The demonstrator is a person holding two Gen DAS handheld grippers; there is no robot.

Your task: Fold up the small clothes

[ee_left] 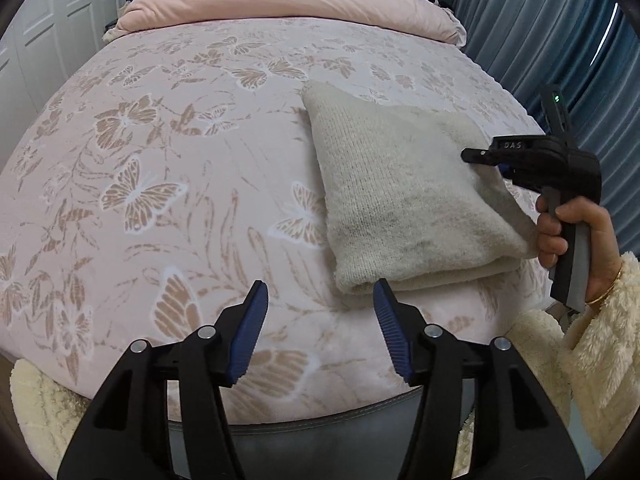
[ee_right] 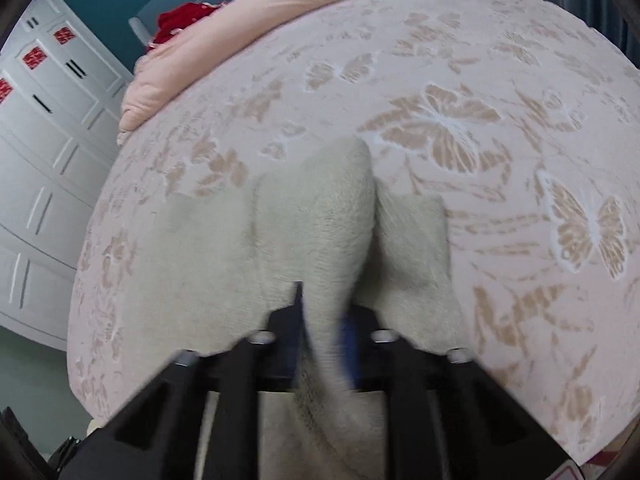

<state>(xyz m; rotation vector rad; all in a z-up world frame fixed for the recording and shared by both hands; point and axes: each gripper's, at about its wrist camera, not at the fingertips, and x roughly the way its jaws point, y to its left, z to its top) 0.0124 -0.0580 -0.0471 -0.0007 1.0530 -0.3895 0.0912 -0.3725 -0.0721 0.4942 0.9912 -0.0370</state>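
A beige knit garment [ee_left: 404, 204] lies folded on the pink butterfly bedspread [ee_left: 180, 168], right of centre. My left gripper [ee_left: 320, 320] is open and empty, hovering just before the garment's near left corner. My right gripper [ee_left: 476, 157] reaches in from the right at the garment's right edge. In the right wrist view, the right gripper [ee_right: 322, 320] is shut on a fold of the garment [ee_right: 320, 220], with the cloth bunched and raised between the jaws.
A folded pink quilt [ee_left: 288, 0] lies across the head of the bed with something red [ee_right: 180, 20] behind it. White wardrobe doors [ee_right: 44, 140] stand at the left, blue curtains [ee_left: 560, 40] at the right. The bed's near edge [ee_left: 320, 412] is just below my left gripper.
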